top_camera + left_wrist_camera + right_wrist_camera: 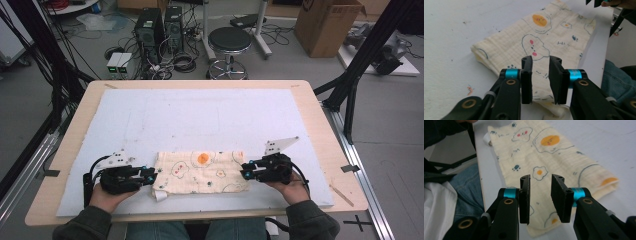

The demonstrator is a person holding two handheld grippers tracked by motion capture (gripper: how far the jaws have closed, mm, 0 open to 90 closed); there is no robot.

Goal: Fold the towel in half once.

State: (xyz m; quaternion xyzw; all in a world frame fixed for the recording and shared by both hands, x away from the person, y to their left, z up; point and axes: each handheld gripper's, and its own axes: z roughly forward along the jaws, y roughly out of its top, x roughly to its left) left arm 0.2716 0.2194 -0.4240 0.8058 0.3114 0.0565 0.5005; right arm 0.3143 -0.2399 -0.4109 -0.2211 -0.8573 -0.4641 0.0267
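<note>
A folded cream cloth [201, 172] printed with fried eggs and clouds lies flat on the pale mat [200, 115] that covers the counter [320, 125], near the counter's front edge. Seen from the high view, a person's two hands come in from below, one at each short end of the cloth. The left gripper [151, 176] lies low and level, pointing toward the cloth's left end, its tips at the cloth's edge. The right gripper [245, 171] mirrors it at the right end, tips at that edge.

The left gripper view shows its jaws a narrow gap apart, hovering over the near end of the cloth [536, 50] with nothing pinched between them; a white tag shows under the cloth's corner. The right gripper view shows its jaws likewise slightly parted above the cloth [544, 167], holding nothing. Both close views also show blue jeans beyond the counter's edge.
</note>
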